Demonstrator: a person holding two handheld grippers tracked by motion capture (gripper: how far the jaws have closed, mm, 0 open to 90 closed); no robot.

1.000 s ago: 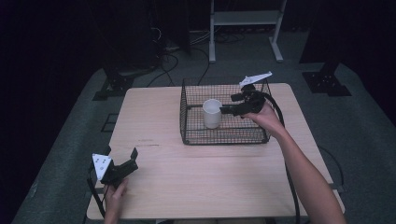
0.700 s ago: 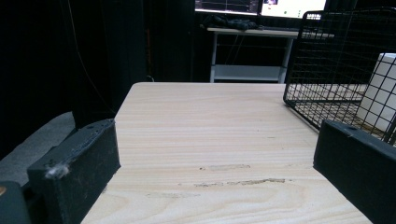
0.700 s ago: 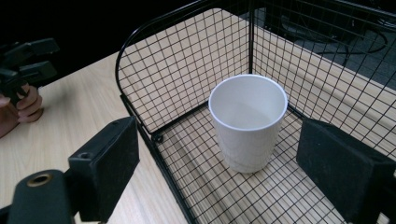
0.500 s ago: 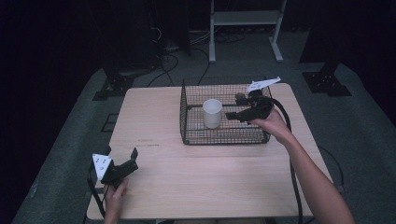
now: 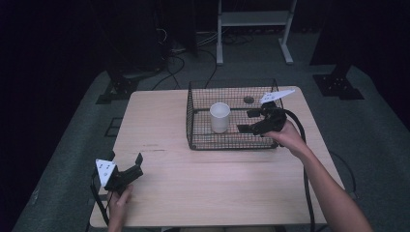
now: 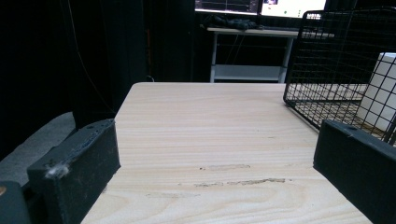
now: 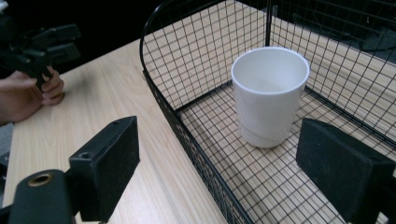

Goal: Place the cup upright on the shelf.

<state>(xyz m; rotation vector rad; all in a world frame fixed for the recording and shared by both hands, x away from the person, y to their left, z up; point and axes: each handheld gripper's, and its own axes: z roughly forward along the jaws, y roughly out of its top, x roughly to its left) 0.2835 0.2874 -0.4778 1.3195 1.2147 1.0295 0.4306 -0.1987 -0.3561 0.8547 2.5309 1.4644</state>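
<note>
Overhead, both claws are seen agape, the right claw (image 5: 250,121) over the wire basket (image 5: 193,126); the white cup (image 7: 270,95) is shown empty close up, the left claw (image 5: 126,164) resting on the tabletop (image 5: 203,179).

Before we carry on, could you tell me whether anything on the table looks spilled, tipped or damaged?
Nothing stands out. The white cup stands upright and empty in the wire basket; the table shows only faint scuff marks.
</note>
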